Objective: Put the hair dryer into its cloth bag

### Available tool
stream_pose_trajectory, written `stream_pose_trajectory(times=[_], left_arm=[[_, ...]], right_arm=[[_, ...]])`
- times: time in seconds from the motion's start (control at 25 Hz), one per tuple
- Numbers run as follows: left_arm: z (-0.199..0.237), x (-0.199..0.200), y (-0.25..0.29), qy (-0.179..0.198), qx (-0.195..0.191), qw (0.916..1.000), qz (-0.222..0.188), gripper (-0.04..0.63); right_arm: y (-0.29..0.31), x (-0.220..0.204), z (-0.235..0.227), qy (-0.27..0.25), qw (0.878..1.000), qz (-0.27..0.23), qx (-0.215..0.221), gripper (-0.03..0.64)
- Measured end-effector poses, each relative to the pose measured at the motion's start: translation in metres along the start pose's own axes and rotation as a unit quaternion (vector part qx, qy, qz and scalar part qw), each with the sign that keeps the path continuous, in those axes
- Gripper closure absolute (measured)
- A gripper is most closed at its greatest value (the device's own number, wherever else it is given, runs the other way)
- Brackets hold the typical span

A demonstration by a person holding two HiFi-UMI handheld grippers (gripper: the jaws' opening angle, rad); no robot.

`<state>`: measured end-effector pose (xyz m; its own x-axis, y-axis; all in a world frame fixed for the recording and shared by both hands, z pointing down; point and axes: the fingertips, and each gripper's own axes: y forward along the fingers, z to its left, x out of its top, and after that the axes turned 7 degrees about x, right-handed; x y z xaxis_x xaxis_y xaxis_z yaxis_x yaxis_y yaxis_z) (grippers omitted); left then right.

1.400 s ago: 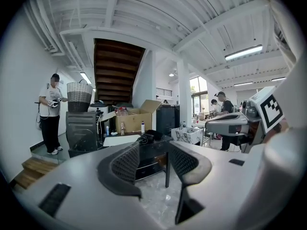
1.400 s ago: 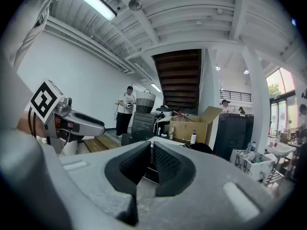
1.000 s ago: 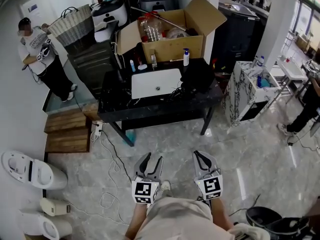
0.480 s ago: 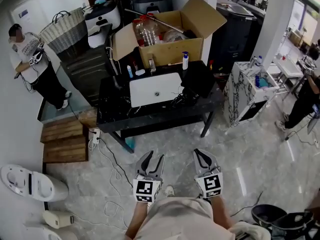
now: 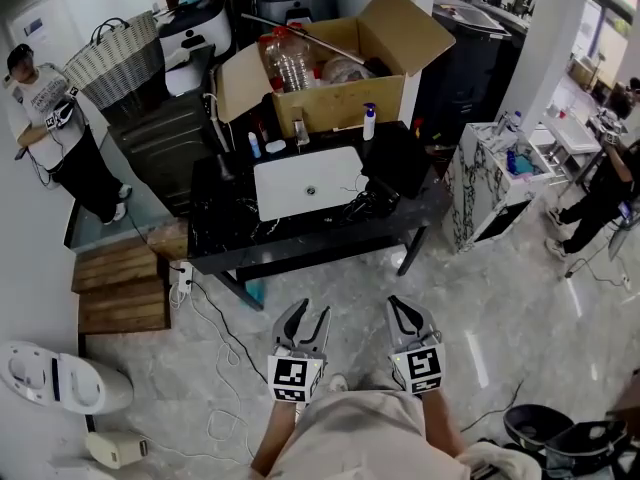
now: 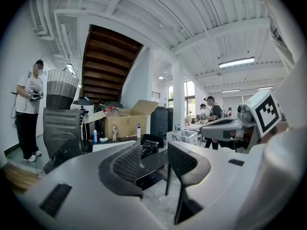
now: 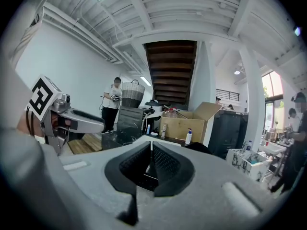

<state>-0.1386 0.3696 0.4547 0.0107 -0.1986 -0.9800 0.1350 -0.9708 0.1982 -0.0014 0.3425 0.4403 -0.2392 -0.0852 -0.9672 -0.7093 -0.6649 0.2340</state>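
Jaws: left gripper (image 5: 309,315) apart; right gripper (image 5: 404,309) together

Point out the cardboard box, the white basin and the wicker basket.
cardboard box (image 5: 340,100), head view, front wall.
white basin (image 5: 290,176), head view, bare bottom beside the drain.
wicker basket (image 5: 112,63), head view, woven side.

The floor (image 5: 520,298) under me is glossy, veined, stone-look tile. The black table (image 5: 225,233) has a dull sheen and carries a smooth white slab (image 5: 305,180) and a matt brown cardboard box (image 5: 345,100). Nearby are a woven wicker basket (image 5: 110,60) and bare wooden steps (image 5: 120,288), and the pads (image 6: 125,163) of my left gripper (image 6: 152,152) are matt black and dimpled.
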Motion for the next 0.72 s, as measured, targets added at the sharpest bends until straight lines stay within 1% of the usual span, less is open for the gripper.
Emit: stream_pose_trajectory(times=[0.32, 0.4, 0.52, 0.72], left_arm=[[0.013, 0.005, 0.022, 0.003, -0.002, 1.0000, -0.006, 0.419], [0.015, 0.004, 0.028, 0.004, -0.001, 1.0000, -0.006, 0.419], [0.021, 0.007, 0.039, 0.006, 0.002, 0.9999, -0.008, 0.419], [0.031, 0.007, 0.061, 0.008, 0.009, 0.9999, -0.003, 0.419]], right_arm=[[0.023, -0.004, -0.010, -0.006, 1.000, -0.001, -0.002, 0.606], [0.029, -0.004, -0.013, -0.001, 1.000, 0.001, -0.003, 0.606], [0.042, -0.001, -0.021, -0.010, 1.000, -0.006, 0.001, 0.606], [0.063, 0.000, -0.037, 0.001, 1.000, 0.001, 0.003, 0.606]])
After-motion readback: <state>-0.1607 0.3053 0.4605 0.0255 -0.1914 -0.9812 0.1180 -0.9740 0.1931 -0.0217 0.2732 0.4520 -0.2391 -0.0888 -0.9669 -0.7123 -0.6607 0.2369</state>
